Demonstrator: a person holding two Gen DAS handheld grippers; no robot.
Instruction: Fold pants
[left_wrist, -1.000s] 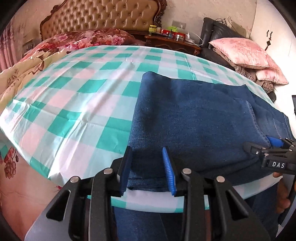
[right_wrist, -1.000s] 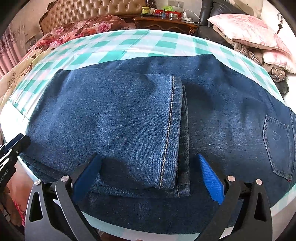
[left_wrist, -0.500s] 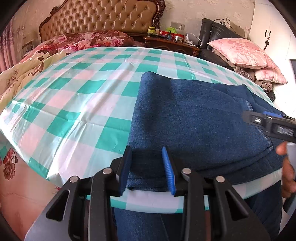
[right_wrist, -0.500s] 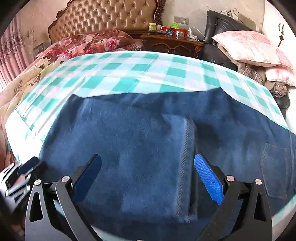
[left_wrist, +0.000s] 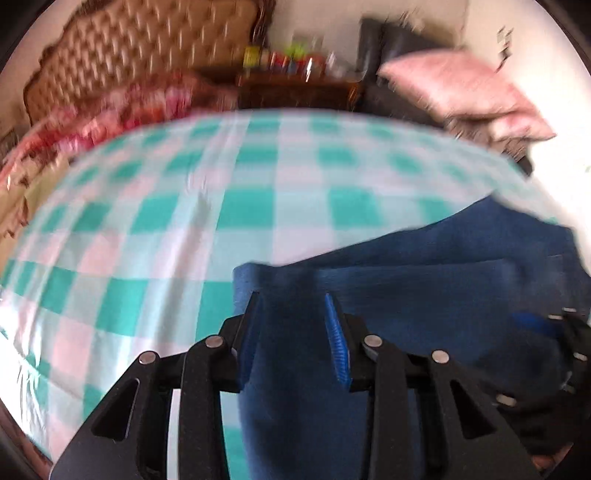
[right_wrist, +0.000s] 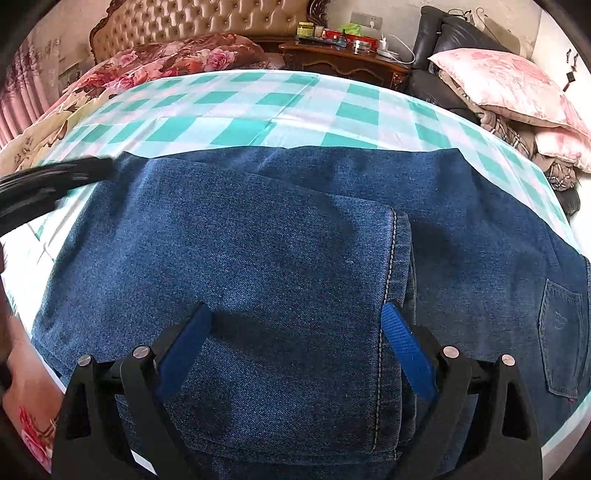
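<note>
Since a moment ago, the left claw (left_wrist: 293, 341) has swung over, clamped on the fold of the blue denim pants (right_wrist: 280, 280), I think; blur hides much; the right claw (right_wrist: 295, 350), closing, pinches nothing; thick, floppy cloth on the green-checked surface (right_wrist: 229, 110); grab hems; nothing blocks.

Bright daylight, left view motion-blurred

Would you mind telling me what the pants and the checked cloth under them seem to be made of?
Pants: blue denim, judging by the twill grain and pale seam stitching.
Checked cloth: probably plastic-coated, given its smooth sheen and sharp creases; uncertain.
</note>
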